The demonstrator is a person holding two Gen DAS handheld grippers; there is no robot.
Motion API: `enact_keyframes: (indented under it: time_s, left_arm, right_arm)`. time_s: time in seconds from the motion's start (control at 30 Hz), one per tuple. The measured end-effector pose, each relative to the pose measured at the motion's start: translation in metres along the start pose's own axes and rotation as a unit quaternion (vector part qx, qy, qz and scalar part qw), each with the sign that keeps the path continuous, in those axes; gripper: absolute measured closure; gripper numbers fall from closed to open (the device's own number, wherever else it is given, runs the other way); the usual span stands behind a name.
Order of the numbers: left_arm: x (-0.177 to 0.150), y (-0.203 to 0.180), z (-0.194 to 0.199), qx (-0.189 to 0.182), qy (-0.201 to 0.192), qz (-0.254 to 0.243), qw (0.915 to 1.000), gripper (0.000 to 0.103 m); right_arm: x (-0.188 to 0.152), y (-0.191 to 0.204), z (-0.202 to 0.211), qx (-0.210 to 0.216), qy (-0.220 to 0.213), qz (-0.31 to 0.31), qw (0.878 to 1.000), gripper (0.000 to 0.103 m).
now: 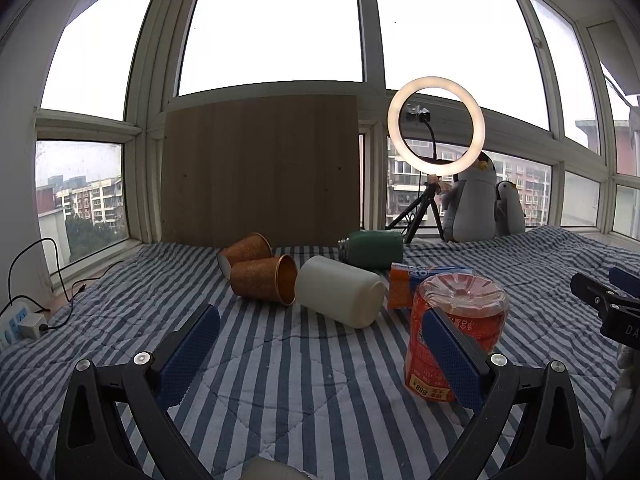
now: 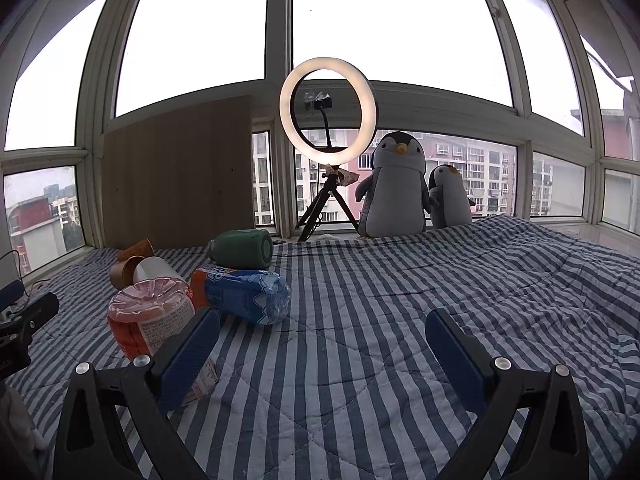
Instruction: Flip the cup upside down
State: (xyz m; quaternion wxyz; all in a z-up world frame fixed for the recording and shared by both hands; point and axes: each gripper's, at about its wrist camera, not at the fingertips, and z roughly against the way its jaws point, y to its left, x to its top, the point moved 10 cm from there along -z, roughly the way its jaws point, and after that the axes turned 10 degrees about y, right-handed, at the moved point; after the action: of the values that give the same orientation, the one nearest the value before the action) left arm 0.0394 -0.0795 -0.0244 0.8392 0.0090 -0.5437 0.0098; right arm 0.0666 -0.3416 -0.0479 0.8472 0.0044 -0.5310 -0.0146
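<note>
Both tools, left tool (image 1: 320,354) and right tool (image 2: 322,354), gape wide, empty. Beside the red upturned cup (image 1: 456,332), the white cup (image 1: 340,292) lies sideways: probably light, rigid, slippery; grip its midsection.

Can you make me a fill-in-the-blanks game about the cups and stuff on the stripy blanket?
1. The white cup is lying on its ____.
2. The red container stands ____ down.
3. Both the left gripper and the right gripper are ____, holding nothing.
4. The number of toy penguins by the window is ____.

Missing words: side; upside; open; two
</note>
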Motion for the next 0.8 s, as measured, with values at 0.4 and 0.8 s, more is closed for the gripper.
enact_keyframes:
  time_s: [0.4, 0.8]
  left_arm:
    - [0.0005, 0.0004, 0.0001, 0.002, -0.001, 0.000, 1.0000, 0.001]
    - [0.0005, 0.0002, 0.0008, 0.002, -0.002, -0.002, 1.0000, 0.000]
  right_arm:
    - [0.0001, 0.0001, 0.0000, 0.000, 0.000, 0.000, 1.000, 0.001]
    - [0.0001, 0.0006, 0.0000, 0.000, 0.000, 0.000, 1.000, 0.001]
